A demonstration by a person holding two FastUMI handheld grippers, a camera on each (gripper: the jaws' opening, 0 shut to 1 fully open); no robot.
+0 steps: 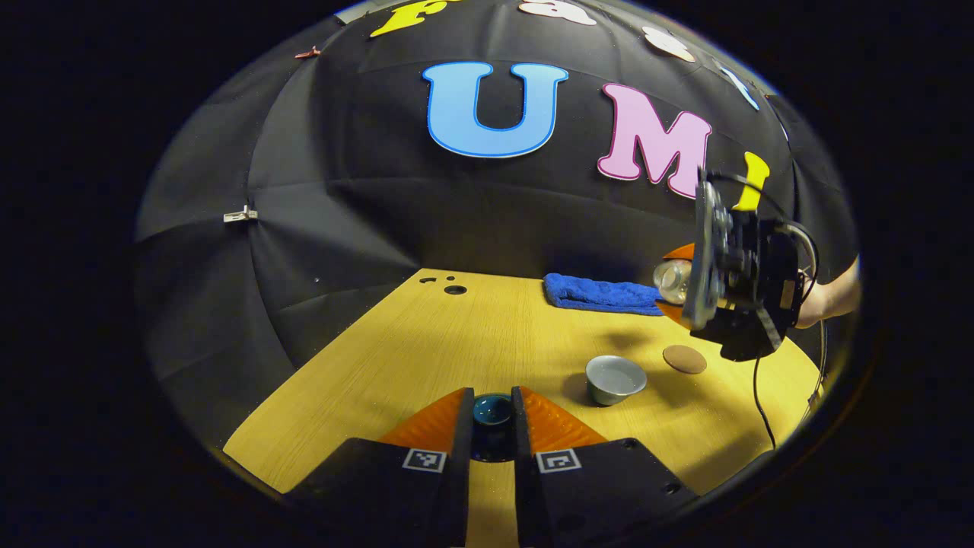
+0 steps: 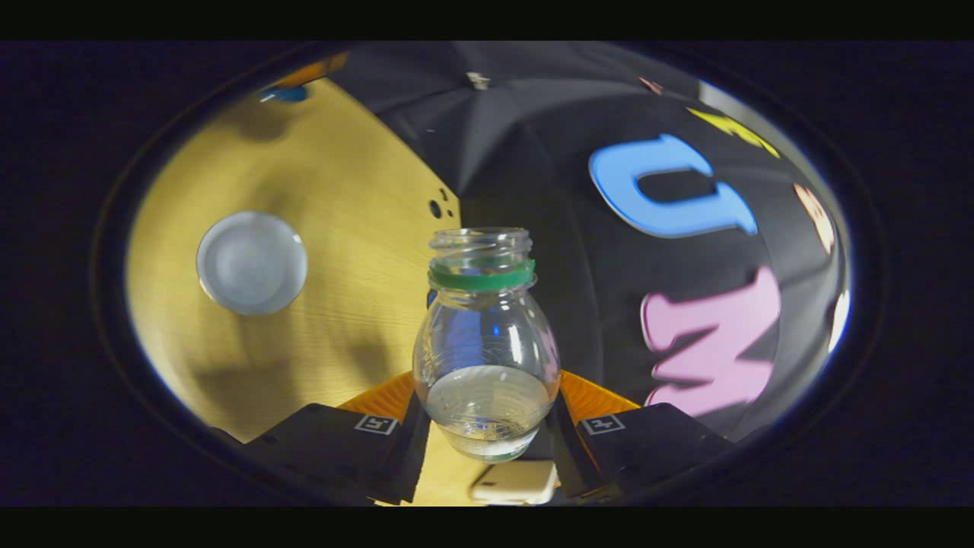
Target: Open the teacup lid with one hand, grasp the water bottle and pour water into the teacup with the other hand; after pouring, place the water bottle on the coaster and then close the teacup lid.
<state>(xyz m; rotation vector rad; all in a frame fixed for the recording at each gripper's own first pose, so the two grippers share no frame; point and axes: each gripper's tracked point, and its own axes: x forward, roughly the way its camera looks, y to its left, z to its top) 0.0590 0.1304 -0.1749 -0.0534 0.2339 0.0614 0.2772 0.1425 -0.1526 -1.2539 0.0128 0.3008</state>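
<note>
the step in hand looks like getting the water bottle (image 2: 485, 342) over the teacup (image 1: 615, 378) to pour; to do it well, bring the bottle's open mouth right above the middle of the cup first, then tip slowly so the water does not splash on the table (image 1: 396, 358); the bottle has only some water low in it, so it may need a big tilt.

the right gripper (image 2: 487, 426) is closed just wide enough for the bottle's round belly, one finger pressing on each side; in the left gripper view it hangs in the air, up and to the right of the cup, with the bottle lying on its side; from the right gripper, the open cup sits off to the left, not under the mouth yet.

the left gripper (image 1: 492, 426) is nearly closed, pinching the dark teacup lid (image 1: 492, 411) between its fingers; the cup stands ahead and to its right, with the round coaster (image 1: 684, 358) just beyond; the coaster is bare, waiting for the bottle.
</note>
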